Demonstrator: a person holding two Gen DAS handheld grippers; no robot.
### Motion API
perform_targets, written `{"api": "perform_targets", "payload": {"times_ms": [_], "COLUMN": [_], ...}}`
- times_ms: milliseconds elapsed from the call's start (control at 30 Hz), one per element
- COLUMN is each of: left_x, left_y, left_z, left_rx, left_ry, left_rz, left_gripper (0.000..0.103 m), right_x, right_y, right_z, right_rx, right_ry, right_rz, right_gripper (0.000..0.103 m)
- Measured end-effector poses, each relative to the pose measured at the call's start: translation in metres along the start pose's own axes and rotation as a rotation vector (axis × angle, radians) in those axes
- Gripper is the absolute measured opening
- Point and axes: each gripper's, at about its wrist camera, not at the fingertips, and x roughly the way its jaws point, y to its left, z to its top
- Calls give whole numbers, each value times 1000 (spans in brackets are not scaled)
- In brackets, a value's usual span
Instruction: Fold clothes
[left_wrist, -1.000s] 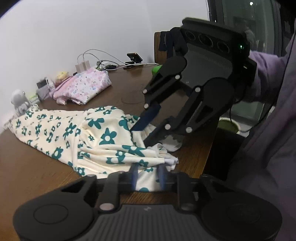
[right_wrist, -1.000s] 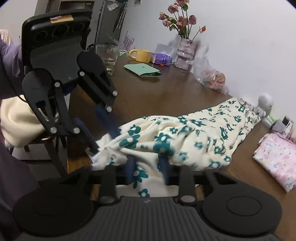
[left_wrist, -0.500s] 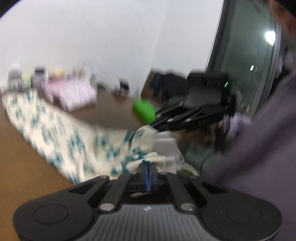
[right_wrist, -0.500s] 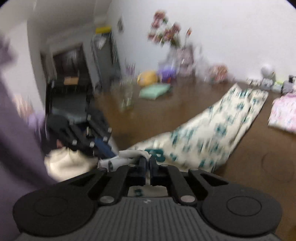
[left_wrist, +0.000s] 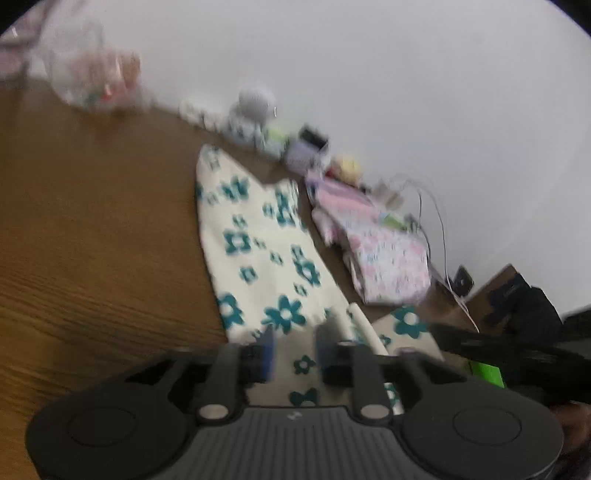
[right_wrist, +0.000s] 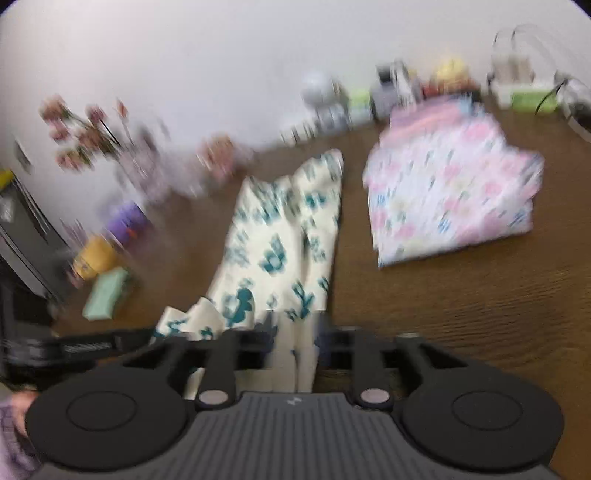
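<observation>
Both claws blurred, floral garment (left_wrist: 258, 258) between

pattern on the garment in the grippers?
Cream garment with teal flower print; clearest in the left wrist view.

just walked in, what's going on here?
A person with a handheld gripper in each hand is folding a cream garment with teal flowers on a wooden table. Fabric lies between the fingers of the left gripper and right gripper; blur hides the grip. A folded pink floral garment lies beside it.
</observation>
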Motion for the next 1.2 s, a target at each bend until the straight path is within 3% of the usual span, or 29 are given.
{"api": "perform_targets", "payload": {"times_ms": [133,167,233,300,433,533,600,733,800,833,867,933,1000,1100,1200], "left_x": [10,13,13,11,1,-33,-28,-19,-15,-13,-11,-6,-2,4,2], "left_y": [-6,-8,-7,-5,-2,-12,-17,-26,-31,-33,-35,-40,-45,-49,-50], "left_z": [-2,-2,-1,0,4,1,-6,-22,-30,-34,-38,-46,-54,-59,-61], "left_rx": [-21,-12,-10,-13,-5,59,70,92,103,109,114,125,136,149,176], "left_ry": [-13,-8,-6,-7,-16,-54,-36,1,19,28,37,55,73,92,95], "left_rz": [28,48,73,92,123,93,102,121,131,136,140,150,159,169,166], "left_gripper": [36,35,35,35,35,40,47,46,38,18,11,10,8,8,7], "right_x": [-2,-3,-4,-5,-7,-9,-10,-7,-8,-9,-10,-12,-14,-17,-20], "right_y": [5,7,9,12,17,15,13,12,13,14,14,15,17,18,20], "right_z": [-14,-17,-24,-31,-42,-46,-47,-44,-47,-48,-50,-53,-56,-60,-64], "right_rx": [-32,-40,-56,-71,-92,-72,-56,-56,-56,-57,-57,-57,-58,-59,-59], "right_ry": [0,0,0,0,0,-6,-9,-13,-16,-18,-20,-23,-26,-31,-36], "right_rz": [-21,-27,-37,-48,-66,-61,-54,-57,-59,-60,-61,-62,-64,-66,-68], "right_gripper": [47,43,19,14,12,12,12,12,13,14,19,29,29,10,9]}}
